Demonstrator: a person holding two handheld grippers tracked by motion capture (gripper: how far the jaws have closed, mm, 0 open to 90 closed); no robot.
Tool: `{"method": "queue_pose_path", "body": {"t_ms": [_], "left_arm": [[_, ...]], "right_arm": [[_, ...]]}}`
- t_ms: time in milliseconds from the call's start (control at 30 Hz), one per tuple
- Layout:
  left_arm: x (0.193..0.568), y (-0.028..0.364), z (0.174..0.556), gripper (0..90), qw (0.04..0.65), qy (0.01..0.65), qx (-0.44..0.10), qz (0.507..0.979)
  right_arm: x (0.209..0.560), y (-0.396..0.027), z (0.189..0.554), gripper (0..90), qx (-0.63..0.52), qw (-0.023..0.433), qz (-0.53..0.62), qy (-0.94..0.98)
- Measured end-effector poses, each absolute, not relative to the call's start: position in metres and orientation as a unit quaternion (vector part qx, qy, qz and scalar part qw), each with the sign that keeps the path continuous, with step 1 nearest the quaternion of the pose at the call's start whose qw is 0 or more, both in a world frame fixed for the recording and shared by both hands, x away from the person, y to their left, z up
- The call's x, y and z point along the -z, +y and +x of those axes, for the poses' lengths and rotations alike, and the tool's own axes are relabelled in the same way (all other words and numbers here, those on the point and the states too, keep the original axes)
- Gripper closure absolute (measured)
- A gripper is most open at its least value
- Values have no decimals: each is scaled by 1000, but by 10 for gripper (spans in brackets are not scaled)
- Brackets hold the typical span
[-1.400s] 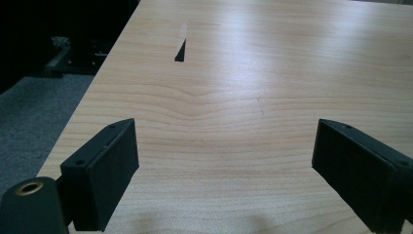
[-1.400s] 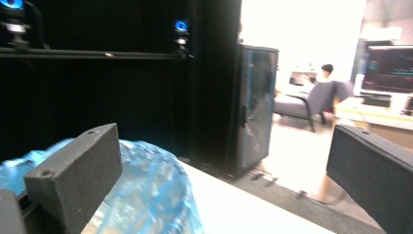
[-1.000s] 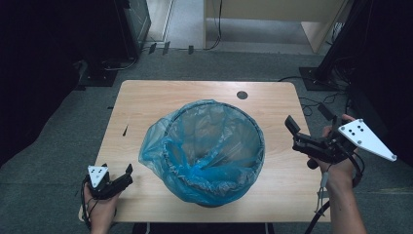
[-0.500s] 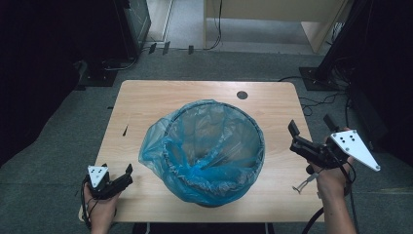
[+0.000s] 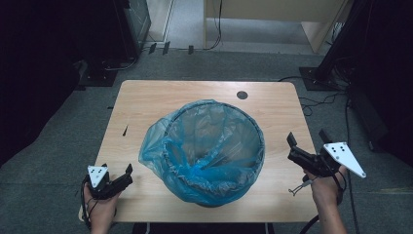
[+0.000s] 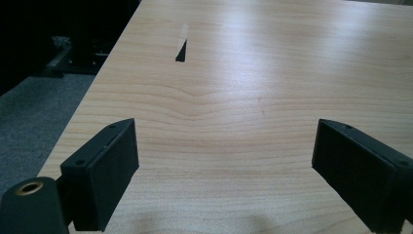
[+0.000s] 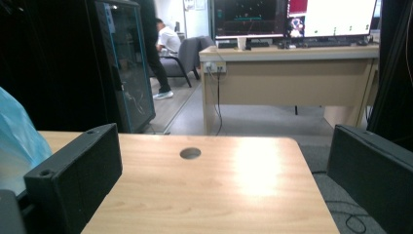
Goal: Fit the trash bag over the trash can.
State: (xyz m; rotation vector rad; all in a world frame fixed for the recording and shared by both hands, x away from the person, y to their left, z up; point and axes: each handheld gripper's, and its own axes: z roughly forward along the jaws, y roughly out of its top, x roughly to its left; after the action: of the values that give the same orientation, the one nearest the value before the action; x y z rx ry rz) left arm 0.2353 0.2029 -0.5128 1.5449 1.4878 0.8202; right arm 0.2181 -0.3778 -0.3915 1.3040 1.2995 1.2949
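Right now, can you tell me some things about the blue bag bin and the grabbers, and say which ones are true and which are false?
1. The round bin lined with a blue plastic bag stands on the light wooden table. True.
2. The left hand-held gripper is shut on the bag. False: its jaws are open over bare wood.
3. The right hand-held gripper is open and holds nothing. True.
4. The bin lies tipped on its side. False: it stands upright.
5. The small round hole is at the table's far edge. True.
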Motion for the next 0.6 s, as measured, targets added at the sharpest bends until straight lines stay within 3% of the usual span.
{"method": "queue_pose_path", "body": {"t_ms": [600], "left_arm": [[513,203,235,102,409,591,-327,613]], "right_arm": [[473,-401,217,0,-492,398,571,523]]}}
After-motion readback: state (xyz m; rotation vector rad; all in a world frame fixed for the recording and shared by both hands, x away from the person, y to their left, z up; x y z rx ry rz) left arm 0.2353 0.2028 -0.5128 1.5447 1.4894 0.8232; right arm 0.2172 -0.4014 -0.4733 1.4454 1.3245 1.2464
